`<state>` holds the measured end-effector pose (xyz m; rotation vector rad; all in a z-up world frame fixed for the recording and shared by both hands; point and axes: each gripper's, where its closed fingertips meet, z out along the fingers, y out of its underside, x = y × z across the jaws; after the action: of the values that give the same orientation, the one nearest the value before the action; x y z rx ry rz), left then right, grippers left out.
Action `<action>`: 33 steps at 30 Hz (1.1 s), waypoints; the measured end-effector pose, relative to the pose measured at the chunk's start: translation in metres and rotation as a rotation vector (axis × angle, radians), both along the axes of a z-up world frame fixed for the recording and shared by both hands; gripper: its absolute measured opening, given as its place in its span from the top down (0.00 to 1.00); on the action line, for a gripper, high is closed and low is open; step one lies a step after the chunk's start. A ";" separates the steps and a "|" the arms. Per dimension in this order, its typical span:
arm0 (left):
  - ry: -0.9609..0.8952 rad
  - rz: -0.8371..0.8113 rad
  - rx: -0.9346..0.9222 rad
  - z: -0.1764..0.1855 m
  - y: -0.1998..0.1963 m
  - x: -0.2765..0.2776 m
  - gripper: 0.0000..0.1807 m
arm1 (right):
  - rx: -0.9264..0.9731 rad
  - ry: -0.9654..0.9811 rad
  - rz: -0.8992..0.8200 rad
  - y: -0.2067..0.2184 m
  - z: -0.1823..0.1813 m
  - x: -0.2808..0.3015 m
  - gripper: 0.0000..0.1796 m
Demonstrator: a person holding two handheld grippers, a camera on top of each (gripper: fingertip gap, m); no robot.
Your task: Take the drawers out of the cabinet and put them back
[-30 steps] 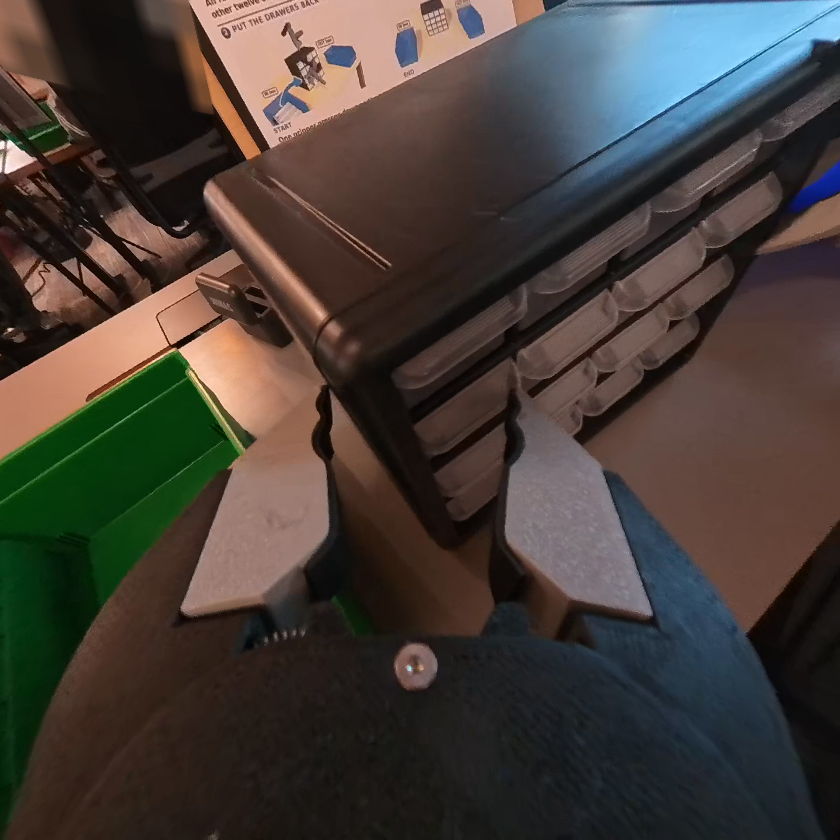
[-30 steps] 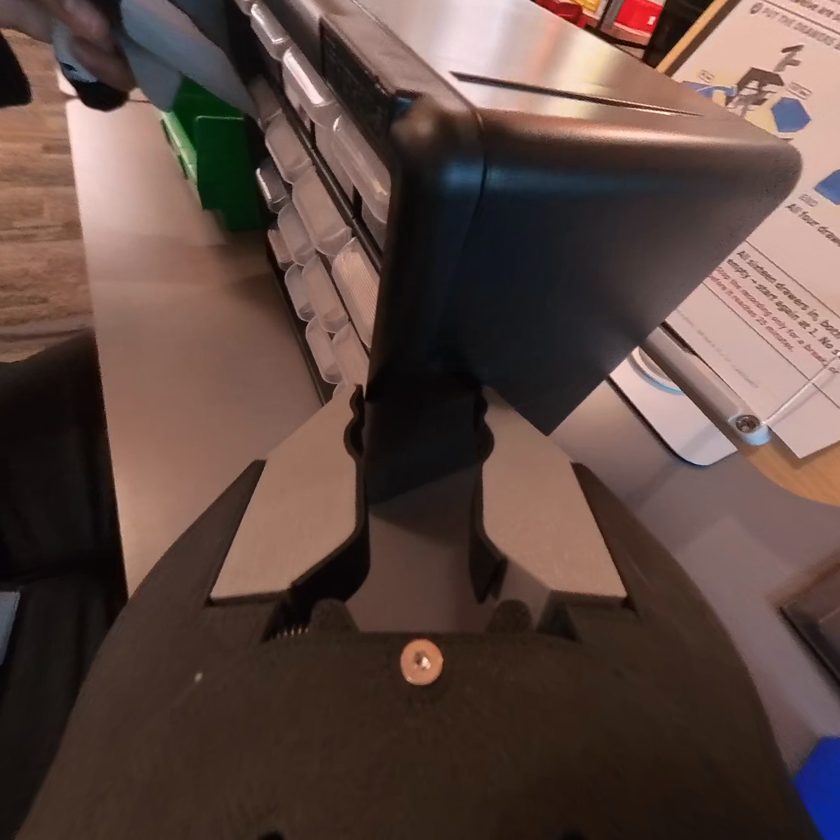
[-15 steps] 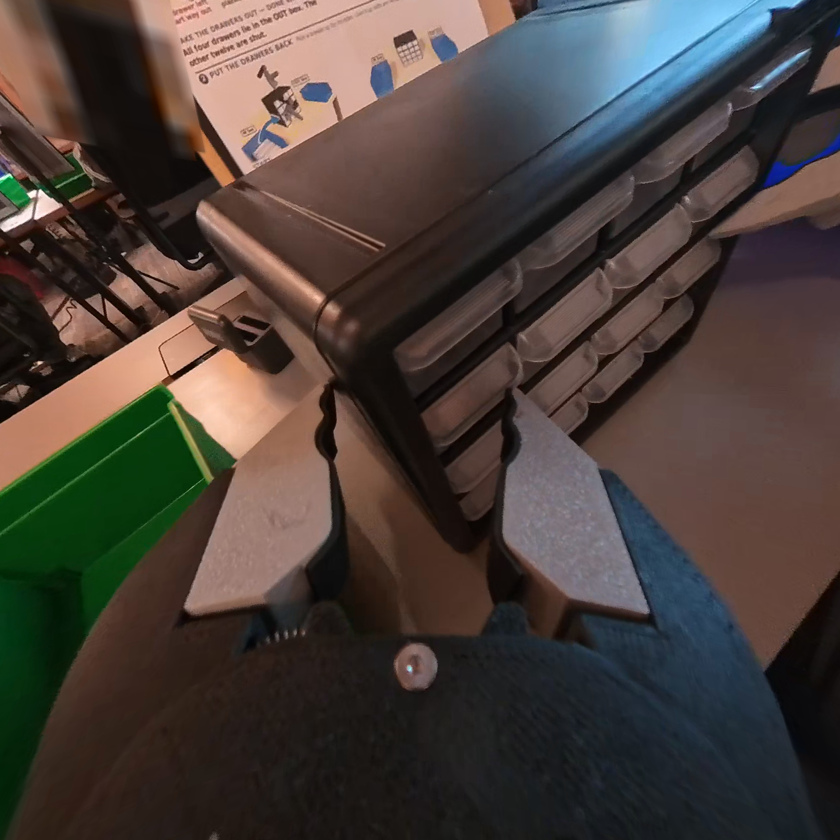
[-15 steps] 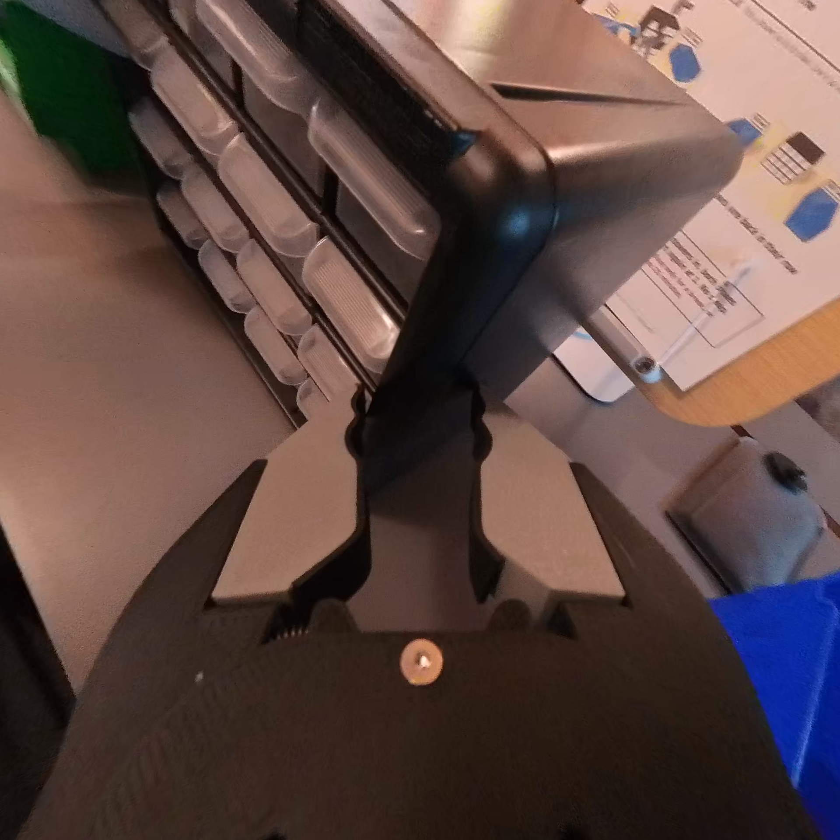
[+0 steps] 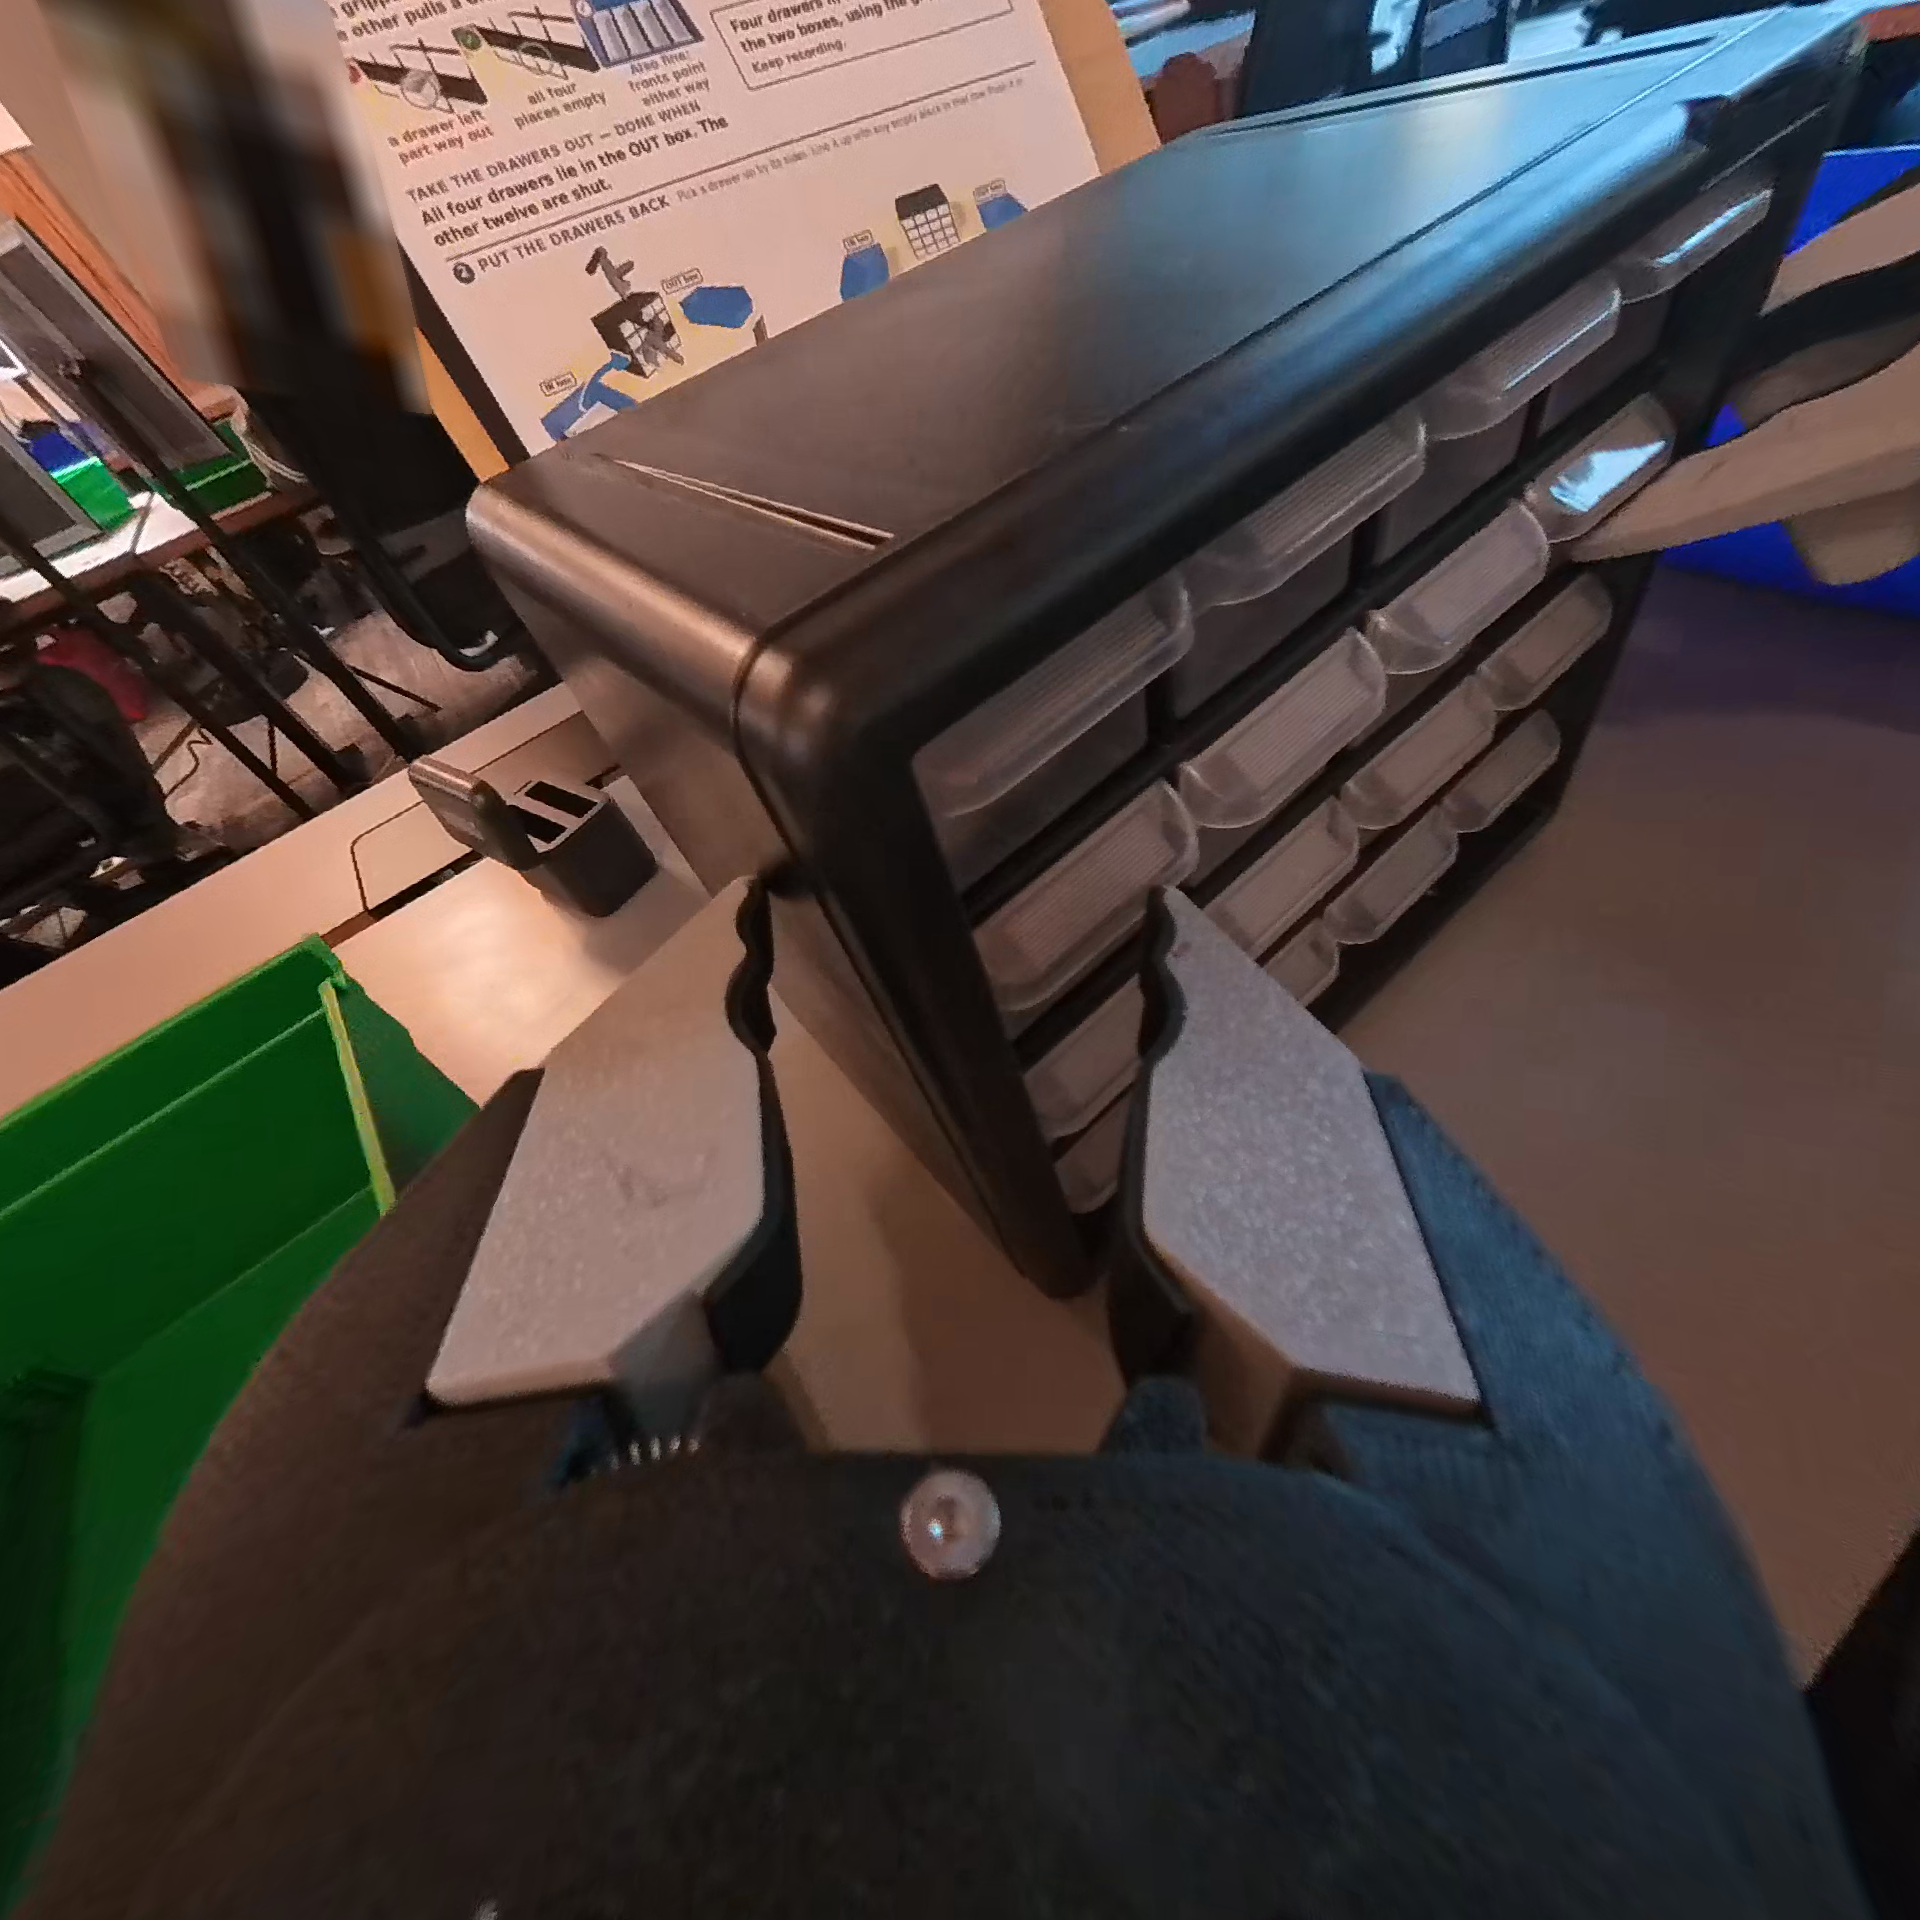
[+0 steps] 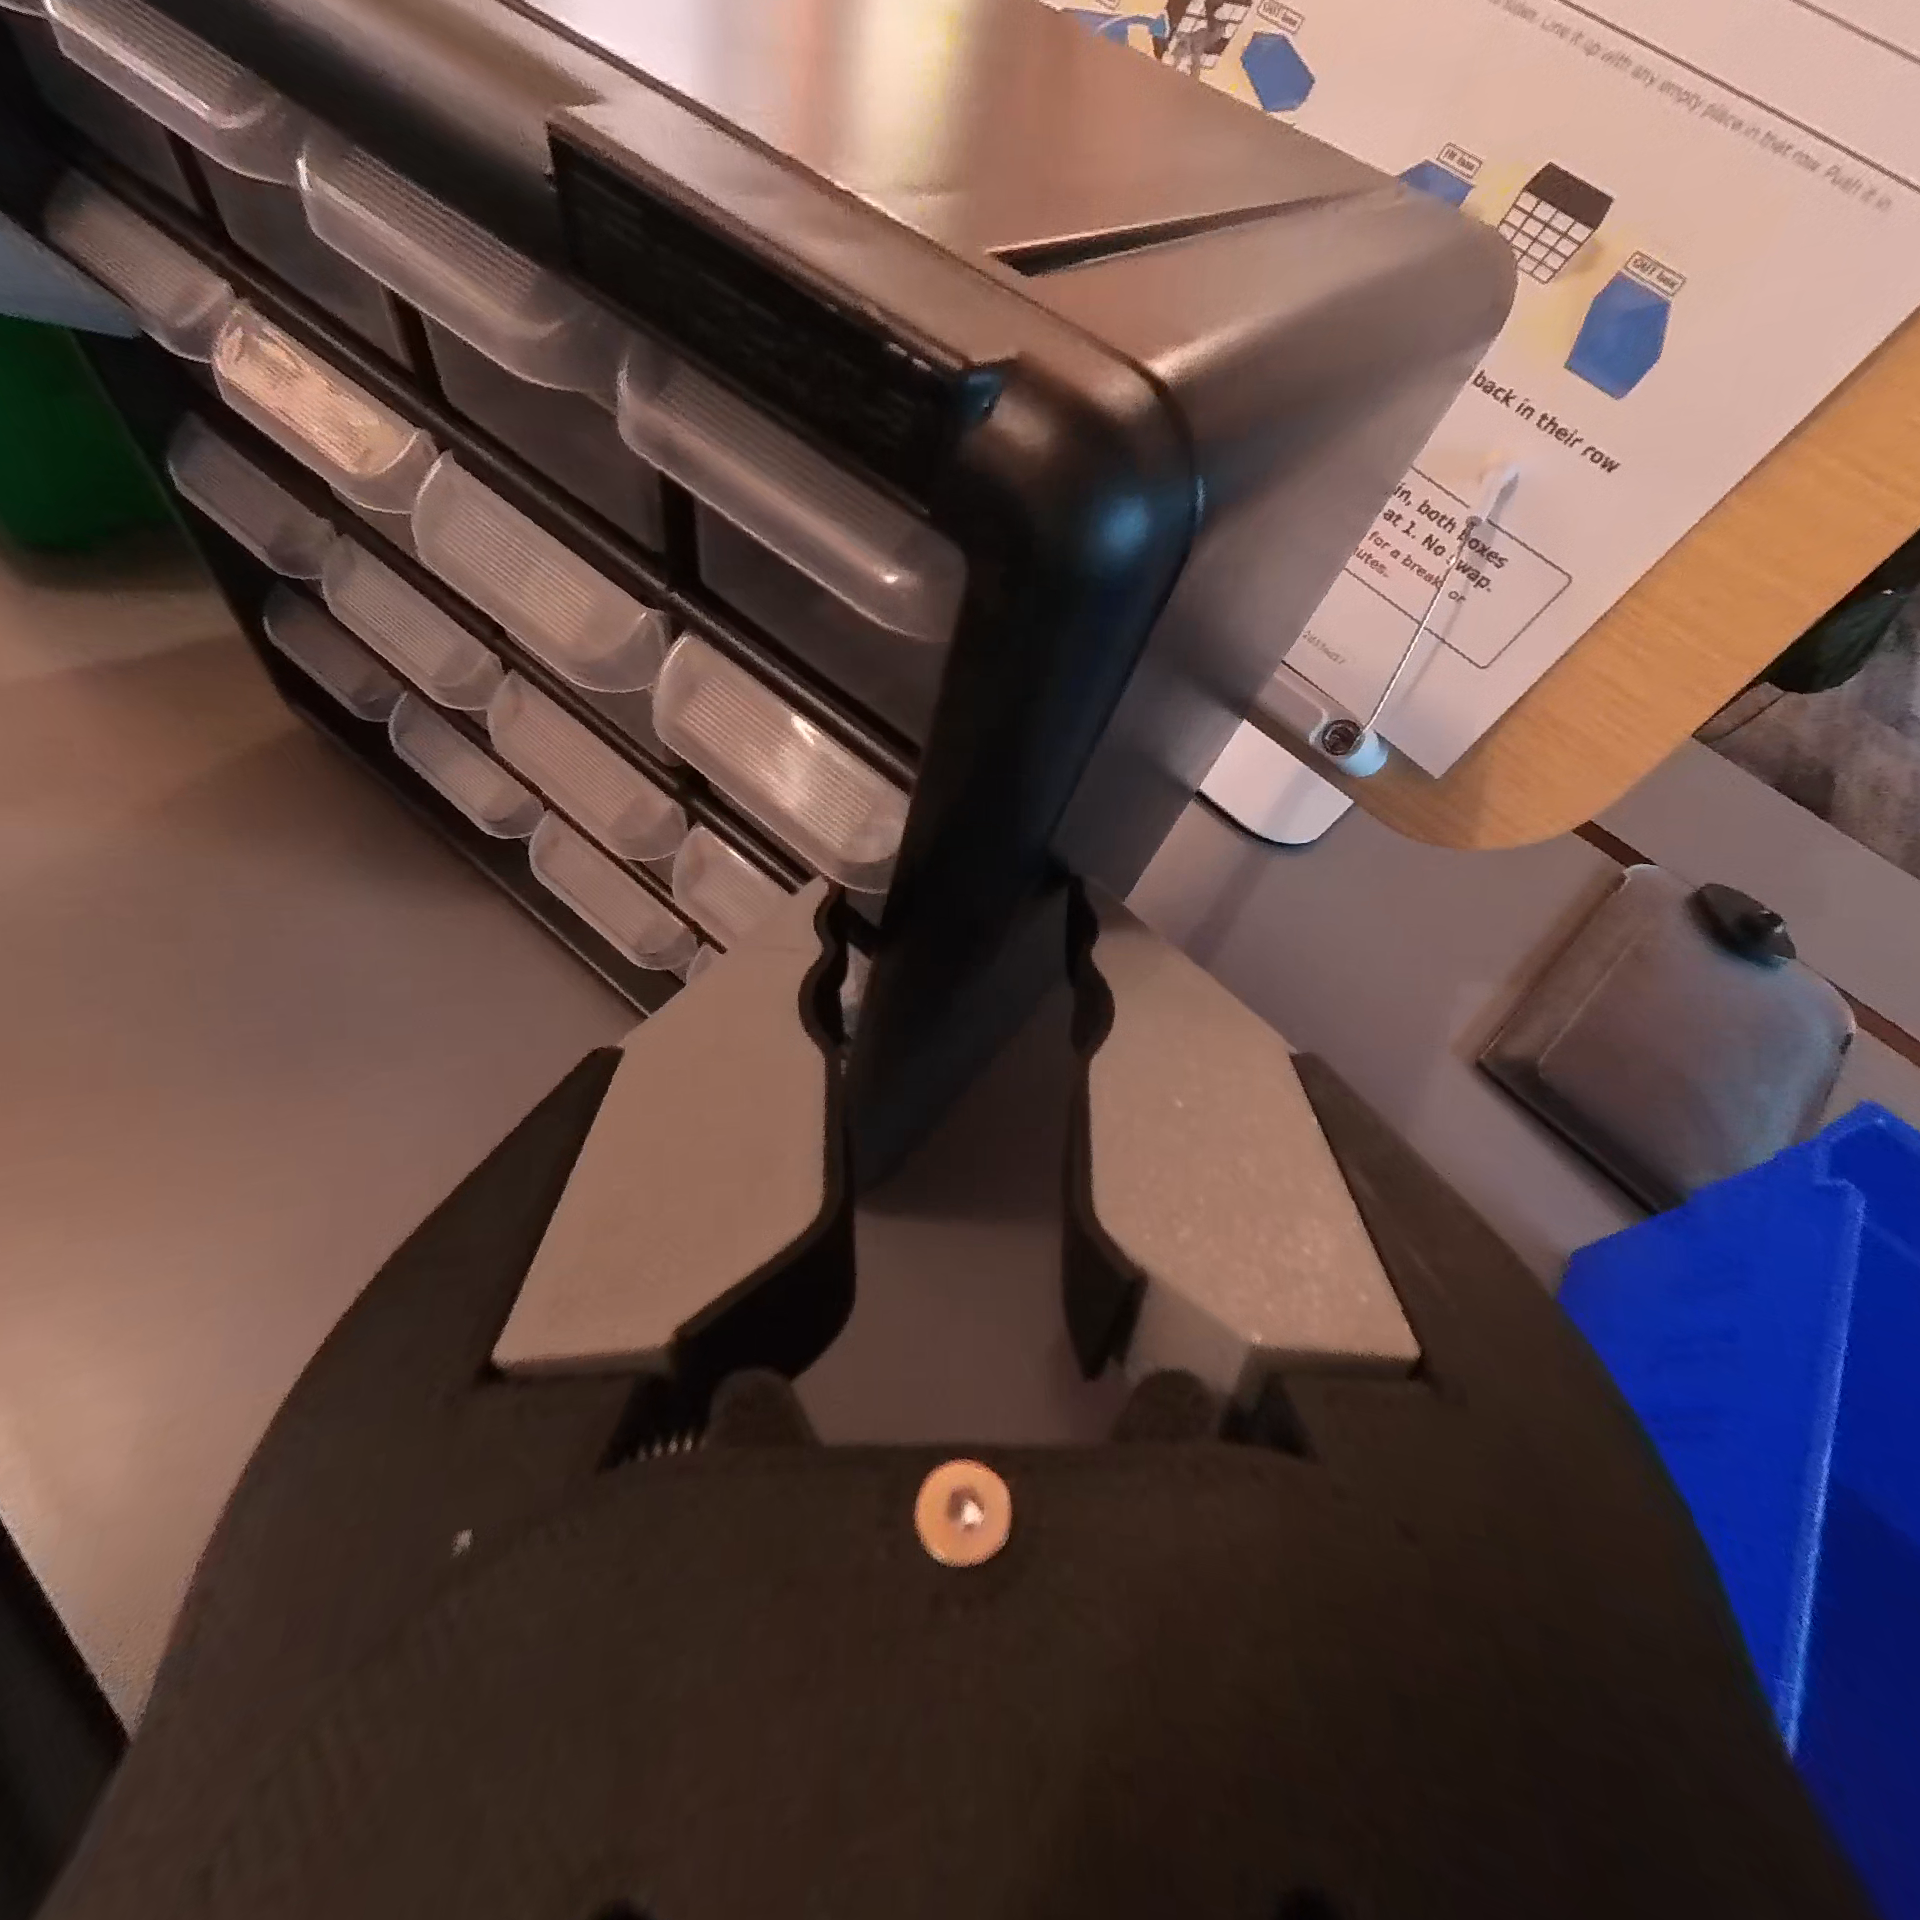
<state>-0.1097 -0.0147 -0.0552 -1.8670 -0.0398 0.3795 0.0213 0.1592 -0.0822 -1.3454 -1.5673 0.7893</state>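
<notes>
You hold both grippers gaping at the black drawer cabinet (image 5: pixel 1195 436): left gripper (image 5: pixel 951 935) and right gripper (image 6: pixel 951 935) each straddle a front corner, probably steadying it; every clear drawer (image 6: pixel 540 561) is shut.

Over the last second both views have drawn back and turned toward the front of the cabinet (image 5: pixel 1226 436). The left tongs (image 5: pixel 951 914) now face more of the clear drawers (image 5: pixel 1049 707), and less of the green bin (image 5: pixel 177 1164) shows at the left. The right tongs (image 6: pixel 948 914) have swung from the cabinet's end wall toward its drawer front, and a blue bin (image 6: pixel 1725 1475) has come into view at the near right.
</notes>
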 end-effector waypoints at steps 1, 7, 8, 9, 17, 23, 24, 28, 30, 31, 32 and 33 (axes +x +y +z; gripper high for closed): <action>-0.003 0.004 0.002 -0.001 -0.002 0.001 0.63 | 0.005 -0.004 -0.006 0.002 0.000 0.002 0.78; 0.093 0.034 0.025 -0.009 -0.022 0.005 0.66 | 0.000 -0.012 -0.007 0.007 0.008 0.018 0.75; 0.135 0.057 0.032 -0.008 -0.024 0.004 0.66 | 0.006 -0.021 -0.006 0.007 0.008 0.021 0.75; 0.179 0.077 0.033 -0.006 -0.024 0.003 0.67 | 0.015 -0.041 -0.005 0.007 0.006 0.023 0.76; 0.378 0.112 0.122 0.067 -0.021 0.032 0.79 | -0.178 -0.278 0.095 -0.026 -0.036 0.042 0.85; 0.611 -0.092 -0.117 0.096 0.054 0.077 0.75 | -0.421 -0.158 0.001 -0.048 -0.050 0.015 0.82; 0.581 -0.159 -0.207 0.083 0.067 0.083 0.76 | -0.497 -0.112 -0.016 -0.050 -0.050 0.010 0.84; 0.627 -0.245 -0.408 0.055 0.096 0.084 0.82 | -0.765 0.115 -0.094 -0.040 -0.041 -0.001 0.89; 0.604 -0.254 -0.421 0.052 0.101 0.089 0.85 | -0.892 0.210 -0.055 -0.041 -0.032 -0.004 0.87; 0.611 -0.251 -0.426 0.052 0.102 0.089 0.85 | -0.942 0.243 -0.038 -0.042 -0.029 -0.006 0.84; 0.612 -0.252 -0.423 0.052 0.104 0.089 0.85 | -0.985 0.273 -0.021 -0.041 -0.027 -0.006 0.82; 0.615 -0.258 -0.418 0.053 0.105 0.089 0.84 | -1.031 0.299 -0.002 -0.041 -0.025 -0.007 0.81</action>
<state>-0.0212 0.0905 -0.0022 -2.0479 0.7377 0.8098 0.0146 0.1178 -0.1071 -1.7883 -0.8993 1.8426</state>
